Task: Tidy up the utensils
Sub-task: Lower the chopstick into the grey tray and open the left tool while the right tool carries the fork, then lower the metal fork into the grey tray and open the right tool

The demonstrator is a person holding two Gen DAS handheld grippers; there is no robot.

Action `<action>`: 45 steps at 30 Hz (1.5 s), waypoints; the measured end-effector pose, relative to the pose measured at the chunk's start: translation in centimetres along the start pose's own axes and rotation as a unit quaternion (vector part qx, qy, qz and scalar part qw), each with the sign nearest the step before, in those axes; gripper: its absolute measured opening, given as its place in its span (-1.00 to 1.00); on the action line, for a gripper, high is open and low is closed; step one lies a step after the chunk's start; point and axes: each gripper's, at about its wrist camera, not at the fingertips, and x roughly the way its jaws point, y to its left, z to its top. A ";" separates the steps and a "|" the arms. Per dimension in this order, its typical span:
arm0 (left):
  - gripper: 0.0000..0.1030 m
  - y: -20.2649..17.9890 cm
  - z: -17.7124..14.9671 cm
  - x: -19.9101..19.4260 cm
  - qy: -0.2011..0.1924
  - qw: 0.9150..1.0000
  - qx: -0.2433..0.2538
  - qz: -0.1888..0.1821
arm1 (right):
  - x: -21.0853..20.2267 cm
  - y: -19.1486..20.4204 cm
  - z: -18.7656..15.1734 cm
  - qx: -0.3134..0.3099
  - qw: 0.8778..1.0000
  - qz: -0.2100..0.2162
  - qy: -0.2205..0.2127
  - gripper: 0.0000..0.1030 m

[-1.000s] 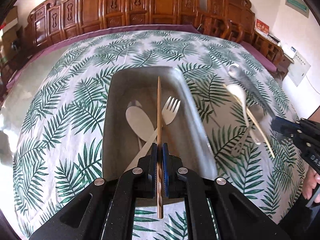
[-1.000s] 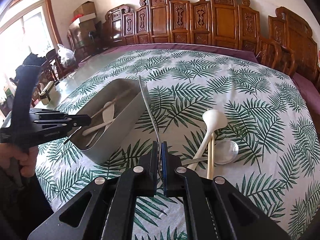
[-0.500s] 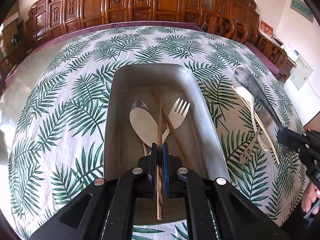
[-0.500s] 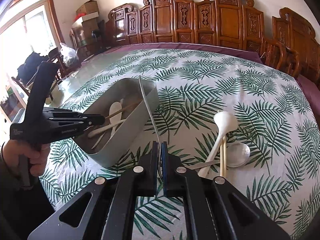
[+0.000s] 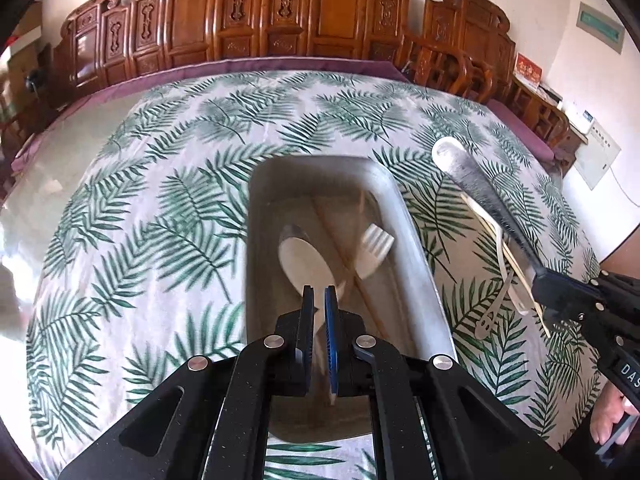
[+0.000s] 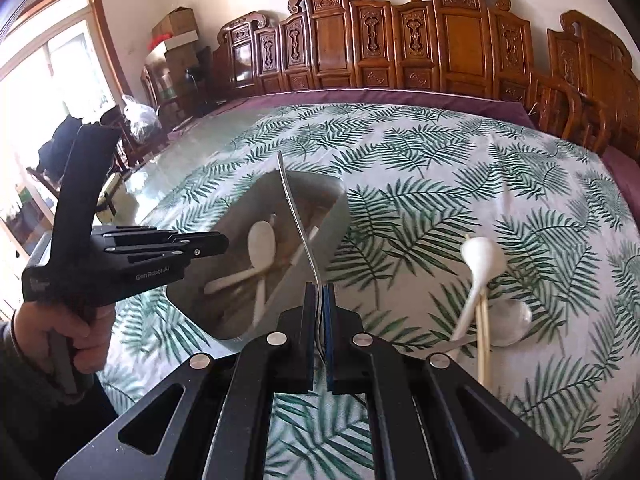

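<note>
Right tool around spoon handle

Chopstick dropped into tray (left claw empty).

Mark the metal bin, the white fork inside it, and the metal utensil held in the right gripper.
metal bin (image 5: 404, 216), left wrist view, right rim.
white fork (image 5: 375, 249), left wrist view, tine end.
metal utensil (image 6: 294, 208), right wrist view, mid-handle above the fingers.
</note>
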 end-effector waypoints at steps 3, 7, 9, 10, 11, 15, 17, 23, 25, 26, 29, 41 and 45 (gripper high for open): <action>-0.91 1.1 0.3 -0.9 -0.011 1.000 -0.008 0.004 | 0.8 0.9 0.6 0.015 1.000 0.013 0.000 -0.91; -0.80 2.4 0.6 -1.8 -0.023 1.000 -0.018 0.009 | 2.3 2.3 1.5 0.033 0.999 0.031 0.001 -0.91; -0.65 3.1 0.7 -2.3 -0.032 0.999 -0.022 0.017 | 3.0 3.0 2.0 0.043 0.998 0.039 0.001 -0.91; -0.62 3.4 0.8 -2.5 -0.036 0.999 -0.024 0.022 | 3.4 3.2 2.1 0.048 0.998 0.042 0.002 -0.91; -0.55 3.7 0.7 -2.6 -0.038 0.999 -0.024 0.025 | 3.8 3.3 2.4 0.054 0.997 0.047 0.003 -0.91; -0.29 5.0 0.9 -3.2 -0.048 0.997 -0.032 0.044 | 5.5 3.9 3.0 0.075 0.995 0.059 0.007 -0.91; -0.21 5.6 1.0 -3.3 -0.051 0.997 -0.040 0.044 | 6.5 4.1 3.0 0.084 0.995 0.060 0.010 -0.91; -0.07 6.3 1.1 -3.7 -0.055 0.996 -0.049 0.046 | 8.9 4.7 2.8 0.086 0.995 0.046 0.026 -0.91; -0.07 6.3 1.2 -3.7 -0.056 0.996 -0.049 0.046 | 9.6 4.3 2.7 0.097 0.994 0.039 0.032 -0.91; -0.06 6.4 1.2 -3.7 -0.056 0.996 -0.049 0.047 | 9.9 4.1 2.7 0.103 0.993 0.037 0.034 -0.91; -0.06 6.4 1.2 -3.7 -0.056 0.996 -0.047 0.046 | 10.7 3.5 2.6 0.117 0.992 0.026 0.041 -0.90; -0.06 5.9 1.1 -3.6 -0.056 0.996 -0.039 0.048 | 9.7 4.9 2.7 0.077 0.996 0.047 0.022 -0.83; -0.05 5.4 1.1 -3.6 -0.057 0.997 -0.036 0.046 | 7.5 4.7 2.8 0.050 0.998 0.046 0.004 -0.83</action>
